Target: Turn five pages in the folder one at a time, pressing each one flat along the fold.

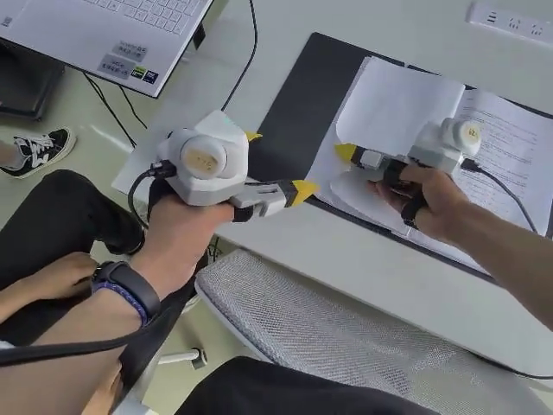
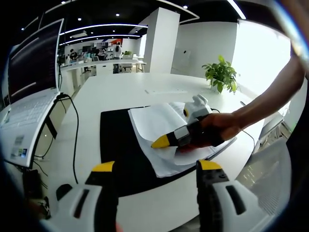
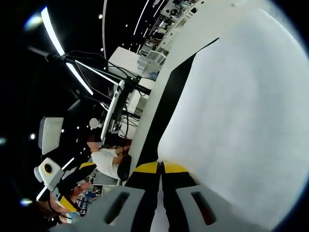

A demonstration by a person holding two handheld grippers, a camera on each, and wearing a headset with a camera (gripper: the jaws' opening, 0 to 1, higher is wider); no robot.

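A black folder [image 1: 289,117] lies open on the white desk, with a printed page [image 1: 510,147] on its right half. A blank white page [image 1: 402,104] curls up from the stack. My right gripper [image 1: 346,153] is shut on that page's lower edge; in the right gripper view its yellow tips [image 3: 160,167] meet with the white sheet [image 3: 231,96] running between them. My left gripper [image 1: 277,164] is open over the desk's near edge, left of the folder and touching nothing. In the left gripper view its jaws [image 2: 155,166] stand wide apart, facing the folder [image 2: 116,145] and the right gripper [image 2: 161,141].
A white laptop [image 1: 112,30] sits at the back left with black cables [image 1: 246,60] beside it. A power strip [image 1: 510,19] lies at the far right. A mesh chair [image 1: 346,337] stands below the desk edge. A potted plant [image 2: 222,75] is at the desk's far end.
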